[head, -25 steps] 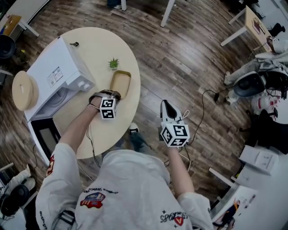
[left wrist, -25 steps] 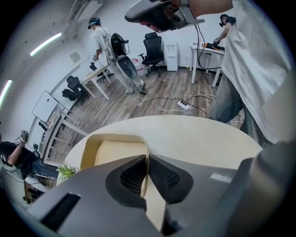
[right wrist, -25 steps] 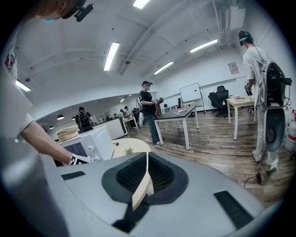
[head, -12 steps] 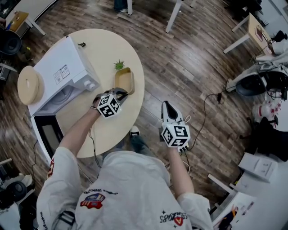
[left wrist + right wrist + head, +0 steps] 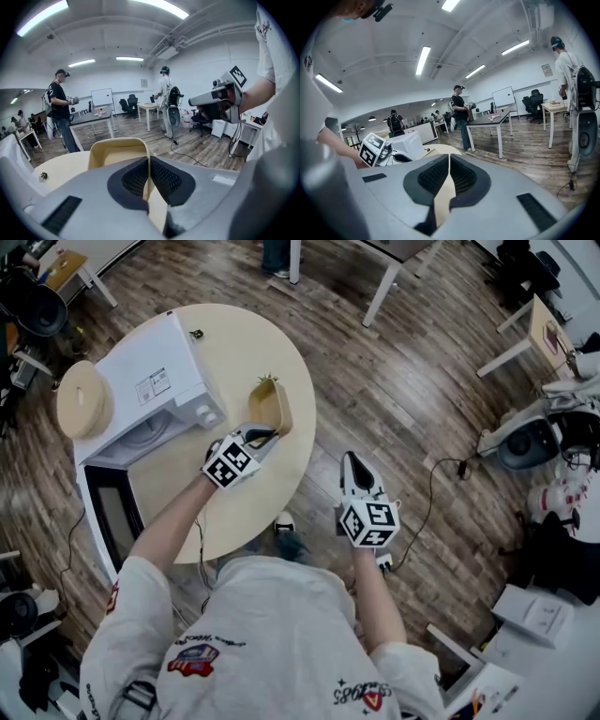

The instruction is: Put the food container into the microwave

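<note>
The left gripper (image 5: 149, 165) was pinched on a thin side wall of the food container (image 5: 117, 151); its two dark ribbed pads were pressed to either side of that pale yellow wall. In the left gripper view the container stood tipped up, with its open hollow facing the camera. In the head view the left gripper (image 5: 257, 438) sat at the centre left of the frame, over the right part of the round table (image 5: 234, 338). There the food container (image 5: 272, 407) showed just above the gripper's tip, narrow and turned on edge. A small green plant (image 5: 267, 382) stood right behind it; whether the two touched I could not tell.

The white microwave (image 5: 150, 390) filled the upper left part of the table, and its door (image 5: 101, 514) hung open toward the lower left. A round wooden disc (image 5: 82, 399) lay at the microwave's left side.

The right gripper (image 5: 448, 165) had its jaws pressed together with nothing between them. In the head view the right gripper (image 5: 350, 461) hung right of centre, off the table's edge and above the wooden floor (image 5: 412, 381), well apart from the container.
</note>
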A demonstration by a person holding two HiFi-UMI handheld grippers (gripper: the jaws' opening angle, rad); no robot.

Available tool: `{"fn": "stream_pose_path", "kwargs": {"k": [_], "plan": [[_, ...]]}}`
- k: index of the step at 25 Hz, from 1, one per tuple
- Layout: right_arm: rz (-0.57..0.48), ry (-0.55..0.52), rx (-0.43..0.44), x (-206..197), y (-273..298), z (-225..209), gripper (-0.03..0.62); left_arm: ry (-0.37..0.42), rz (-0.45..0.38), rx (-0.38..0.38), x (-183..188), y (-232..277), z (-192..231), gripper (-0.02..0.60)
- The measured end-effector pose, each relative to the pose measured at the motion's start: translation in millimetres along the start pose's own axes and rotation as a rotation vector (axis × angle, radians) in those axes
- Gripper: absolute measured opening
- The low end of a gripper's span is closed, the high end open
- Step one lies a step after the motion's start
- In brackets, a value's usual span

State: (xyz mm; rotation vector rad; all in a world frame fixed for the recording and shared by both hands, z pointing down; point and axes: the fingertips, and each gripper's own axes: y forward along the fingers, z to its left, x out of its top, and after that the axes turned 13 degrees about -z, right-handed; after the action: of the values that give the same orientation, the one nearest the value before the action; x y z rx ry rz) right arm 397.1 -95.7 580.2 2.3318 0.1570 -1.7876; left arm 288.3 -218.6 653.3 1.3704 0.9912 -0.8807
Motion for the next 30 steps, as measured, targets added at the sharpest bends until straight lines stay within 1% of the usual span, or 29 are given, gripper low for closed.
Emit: {"fn": "stream_pose_path", "kwargs": {"k": [4,12,16,20,24,30], "plan": [[-0.010,-0.012,0.048,9,14,18,0.002,-0.049,-0.037,0.029,11,-17,1,0.015],[-0.021,-0.045,0.153,27,38,48,0.002,-0.070,-0.080,0.089,28,-53,-3,0.014],[-0.013,-0.055,0.215,26,53,69,0.001,-0.090,-0.092,0.132,25,-76,-2,0.015],[-0.013,-0.060,0.265,24,64,92,0.000,-0.116,-0.108,0.155,21,-99,-6,0.014],[-0.008,-0.067,0.330,27,74,114,0.000,-0.158,-0.132,0.187,24,-124,-15,0.015],[-0.001,-0.068,0.406,28,86,149,0.000,-0.190,-0.153,0.221,26,-157,-24,0.014]]}}
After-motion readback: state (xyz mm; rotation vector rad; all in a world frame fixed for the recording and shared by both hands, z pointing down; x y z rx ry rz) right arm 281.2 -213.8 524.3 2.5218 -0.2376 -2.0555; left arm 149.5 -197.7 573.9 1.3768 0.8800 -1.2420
